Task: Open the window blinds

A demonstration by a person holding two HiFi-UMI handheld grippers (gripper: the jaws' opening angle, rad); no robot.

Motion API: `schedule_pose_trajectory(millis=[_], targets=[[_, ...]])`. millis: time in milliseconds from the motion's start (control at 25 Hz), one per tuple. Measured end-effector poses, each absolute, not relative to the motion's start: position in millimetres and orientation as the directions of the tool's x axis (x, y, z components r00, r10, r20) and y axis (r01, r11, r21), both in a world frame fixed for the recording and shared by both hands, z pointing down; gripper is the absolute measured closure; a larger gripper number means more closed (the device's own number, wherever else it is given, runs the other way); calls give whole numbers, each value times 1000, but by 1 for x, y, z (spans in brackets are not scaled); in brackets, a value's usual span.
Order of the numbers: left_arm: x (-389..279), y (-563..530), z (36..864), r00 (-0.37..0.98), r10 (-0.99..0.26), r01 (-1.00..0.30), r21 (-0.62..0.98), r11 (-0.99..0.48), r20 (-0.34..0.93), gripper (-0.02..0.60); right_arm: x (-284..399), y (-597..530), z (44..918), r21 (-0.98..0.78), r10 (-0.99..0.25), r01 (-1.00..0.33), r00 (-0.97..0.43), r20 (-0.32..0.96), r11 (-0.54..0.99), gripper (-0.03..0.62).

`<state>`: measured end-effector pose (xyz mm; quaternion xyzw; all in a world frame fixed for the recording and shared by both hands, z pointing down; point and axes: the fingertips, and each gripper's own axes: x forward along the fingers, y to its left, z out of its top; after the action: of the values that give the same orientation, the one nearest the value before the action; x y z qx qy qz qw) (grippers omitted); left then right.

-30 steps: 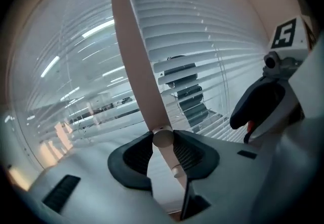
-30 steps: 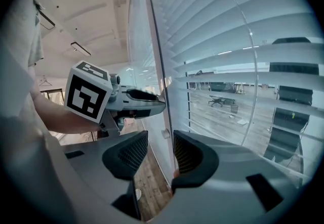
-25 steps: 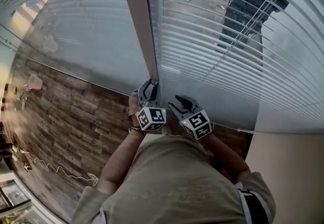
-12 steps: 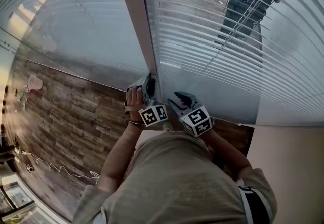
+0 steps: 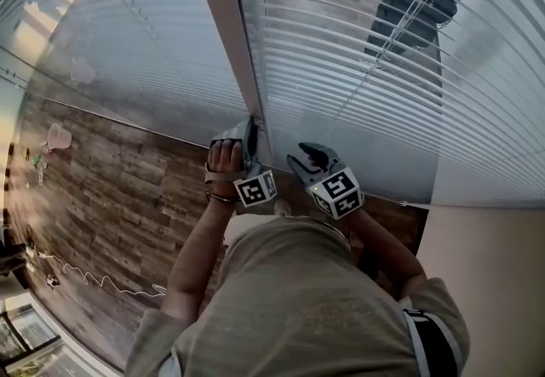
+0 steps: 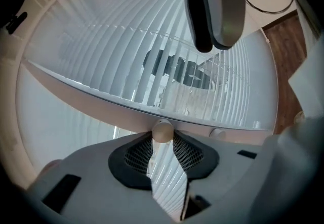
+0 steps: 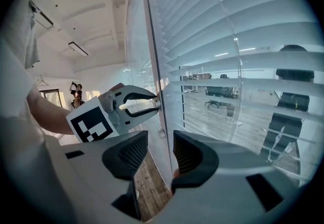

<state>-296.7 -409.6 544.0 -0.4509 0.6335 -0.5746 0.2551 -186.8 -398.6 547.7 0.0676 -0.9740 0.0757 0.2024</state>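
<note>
**Window blinds [image 5: 358,69]: white slats across the glass wall ahead of the person, either side of a pale upright post [image 5: 223,26].**
Right of the post the slats are tilted enough to show a wood floor and a dark chair [image 5: 409,1] beyond; left of it they look closer together. The left tongs [image 6: 163,142] are clamped on a small beige knob [image 6: 163,131] by the post. The right tongs [image 7: 160,142] stand apart with nothing between them.

No legible text, brand or number; marker cubes [image 5: 256,188] show only square codes
</note>
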Motion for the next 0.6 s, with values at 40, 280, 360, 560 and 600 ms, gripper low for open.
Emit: schedule_pose_trajectory(millis=[40,280,360,560,600], targets=[[-297,-410,541,-462,-868,-258,-964,-64,181,445,-186,-401,544,-120,-101,-163,-909,404,979,433],[-290,-410,527,-435,-891,-133,-988,-77,128,445,-180,-405,534,-127,-64,-129,-904,422,984,433],[-292,-410,515,-424,-897,-98,-991,-95,128,445,-184,-404,525,-124,-46,-109,-903,428,986,433],[-294,-406,516,-412,-894,-197,-975,-103,177,443,-193,-401,518,-117,-25,-81,-908,419,990,433],[-295,-405,515,-414,-889,-252,-963,-96,197,443,-194,-402,517,-116,-25,-80,-909,415,990,433]])
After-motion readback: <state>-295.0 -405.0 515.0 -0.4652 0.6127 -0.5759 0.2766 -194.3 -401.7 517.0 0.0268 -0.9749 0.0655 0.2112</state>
